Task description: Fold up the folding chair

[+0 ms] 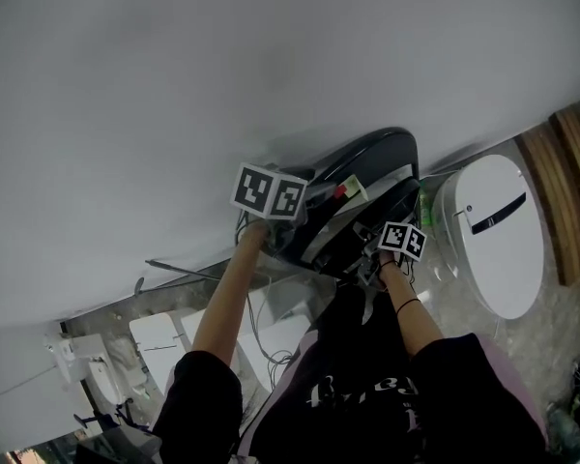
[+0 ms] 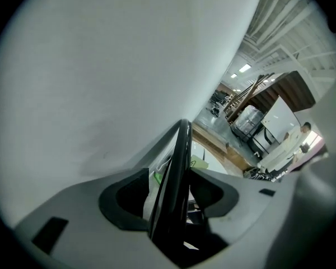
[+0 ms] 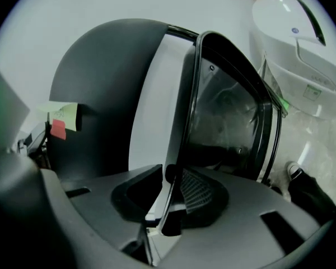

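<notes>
Black-sleeved arms (image 1: pixel 208 404) reach the glossy black plastic folding chair (image 1: pixel 377 158) at frame centre, seemingly stiff, slick and light; right gripper (image 3: pixel 171 198) fingers pinch its thin rim, the surest hold, while left gripper (image 2: pixel 171 198) fingers straddle it unclosed.

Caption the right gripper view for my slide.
Right gripper shut on the thin edge of the black folding chair.
</notes>
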`<action>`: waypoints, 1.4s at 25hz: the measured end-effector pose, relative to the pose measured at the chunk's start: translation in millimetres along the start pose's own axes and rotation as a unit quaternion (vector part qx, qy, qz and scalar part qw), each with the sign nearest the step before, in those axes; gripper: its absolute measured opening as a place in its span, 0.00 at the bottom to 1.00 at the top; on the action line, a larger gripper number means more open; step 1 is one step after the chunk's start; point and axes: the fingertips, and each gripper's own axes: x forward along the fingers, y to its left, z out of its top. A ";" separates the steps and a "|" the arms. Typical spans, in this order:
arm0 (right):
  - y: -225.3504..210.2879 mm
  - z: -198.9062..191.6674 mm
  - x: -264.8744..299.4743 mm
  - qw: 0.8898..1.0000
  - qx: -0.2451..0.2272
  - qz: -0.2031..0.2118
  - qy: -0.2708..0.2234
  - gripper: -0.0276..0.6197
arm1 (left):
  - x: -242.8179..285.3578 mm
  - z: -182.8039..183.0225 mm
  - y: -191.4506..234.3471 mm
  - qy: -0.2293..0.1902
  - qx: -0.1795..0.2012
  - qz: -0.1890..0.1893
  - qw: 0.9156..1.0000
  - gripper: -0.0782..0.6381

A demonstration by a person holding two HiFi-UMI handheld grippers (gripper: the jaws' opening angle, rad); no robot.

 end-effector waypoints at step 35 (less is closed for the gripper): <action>108.0 -103.3 -178.7 0.959 -0.272 0.077 0.010 0.09 | -118.0 -210.4 -133.3 -0.292 -0.197 0.104 0.930 0.12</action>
